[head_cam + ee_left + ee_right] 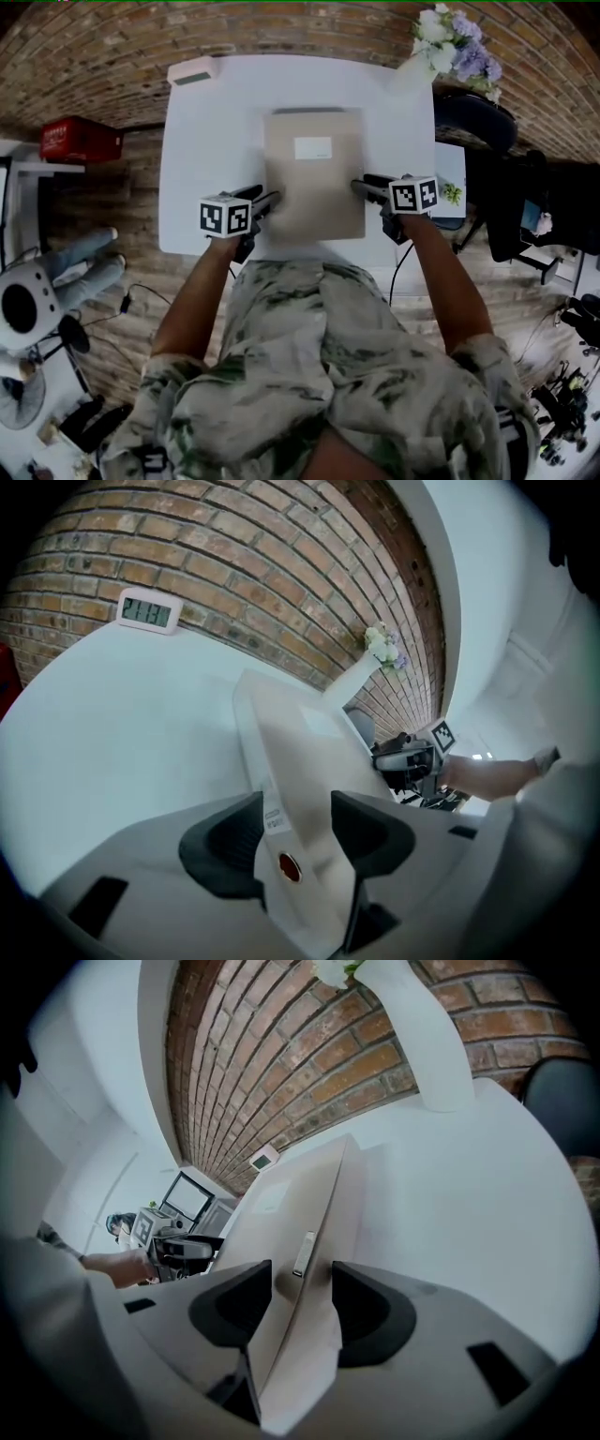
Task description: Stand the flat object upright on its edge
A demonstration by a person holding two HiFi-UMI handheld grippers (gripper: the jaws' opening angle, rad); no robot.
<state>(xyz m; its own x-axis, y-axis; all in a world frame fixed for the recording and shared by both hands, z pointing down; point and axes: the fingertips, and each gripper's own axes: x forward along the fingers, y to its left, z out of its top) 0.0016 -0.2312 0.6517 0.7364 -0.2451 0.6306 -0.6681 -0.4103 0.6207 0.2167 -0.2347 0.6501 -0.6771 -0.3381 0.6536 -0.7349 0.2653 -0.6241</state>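
Observation:
A flat beige file folder (314, 178) with a white label lies face up on the white table (211, 141), near the front edge. My left gripper (267, 202) is at its left side and my right gripper (361, 186) at its right side. In the left gripper view the folder's spine (281, 789) runs between the wide jaws of my left gripper (295, 832). In the right gripper view the folder's edge (305, 1241) sits between the spread jaws of my right gripper (300, 1302). Both stand open around the folder. Each view shows the other gripper across the folder.
A small digital clock (192, 70) stands at the table's far left by the brick wall. A white vase of flowers (450, 42) is at the far right corner. A black chair (478, 122) is right of the table, a red box (80, 141) left.

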